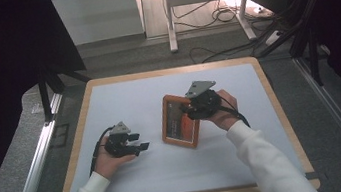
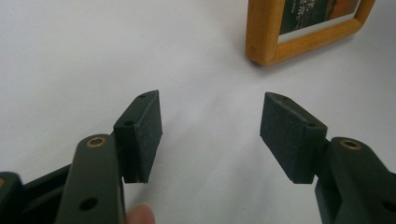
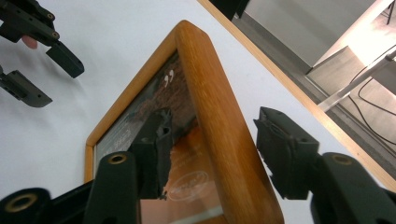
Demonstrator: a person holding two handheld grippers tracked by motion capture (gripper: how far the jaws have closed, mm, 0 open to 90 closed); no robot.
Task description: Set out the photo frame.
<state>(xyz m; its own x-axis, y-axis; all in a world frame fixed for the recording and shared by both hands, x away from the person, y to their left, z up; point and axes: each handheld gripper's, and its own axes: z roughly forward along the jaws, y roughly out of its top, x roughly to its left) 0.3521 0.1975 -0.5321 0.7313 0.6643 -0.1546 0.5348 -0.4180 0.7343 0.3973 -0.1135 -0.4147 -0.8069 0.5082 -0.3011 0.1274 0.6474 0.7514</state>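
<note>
Wooden picture frame (image 1: 179, 121) on white table (image 1: 123, 95), mid-right. Right tool (image 3: 212, 154) straddles frame's right rail, jaws apart, pads clear of wood: looks released, frame apparently placed. Left tool (image 2: 210, 135) gaping, empty, well apart. Left to do: likely withdraw right tool.

White long sleeves (image 1: 264, 163) are worn on both forearms. Each pair of tongs is built of matte black parts, with a grey three-cornered plate (image 1: 199, 88) mounted on top and a black cable (image 1: 96, 152) trailing from it. Brass-coloured bushings (image 2: 96, 141) are set in the arms, and small screw holes are seen beside the rough-textured rectangular black pads (image 2: 288, 128).
</note>
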